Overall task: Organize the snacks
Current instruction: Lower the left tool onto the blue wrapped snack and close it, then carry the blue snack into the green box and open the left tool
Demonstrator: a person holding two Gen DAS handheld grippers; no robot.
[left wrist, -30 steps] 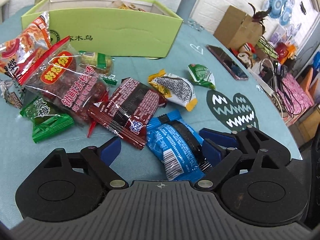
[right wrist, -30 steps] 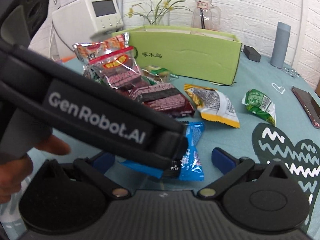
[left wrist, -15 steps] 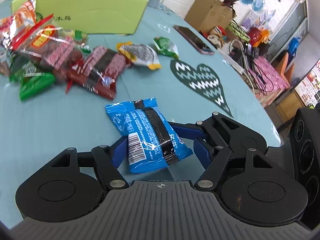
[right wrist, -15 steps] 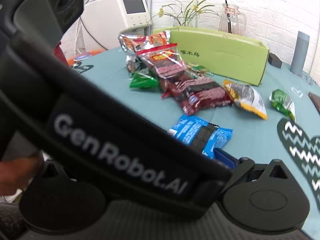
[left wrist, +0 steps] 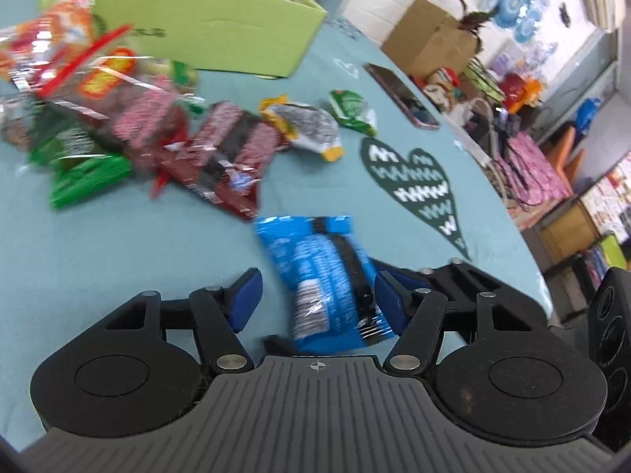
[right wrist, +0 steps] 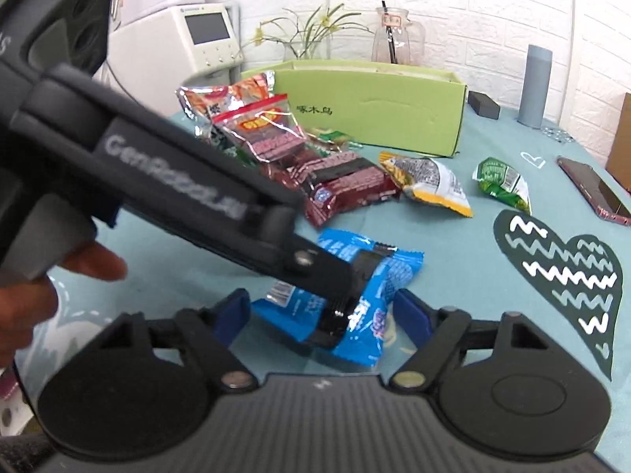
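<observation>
Pick-up step. Blue crinkly plastic snack packet lies on the teal cloth, well short of the green cardboard box. Left gripper and right gripper both closing around it, pads not yet pressing. Next: firm grip, carry boxward.

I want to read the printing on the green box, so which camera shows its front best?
The right wrist view: the green box is sharp there, front wall unobstructed, dark characters legible left of centre. In the left wrist view the box is motion-blurred, its printing smeared and partly hidden behind snack bags.
</observation>
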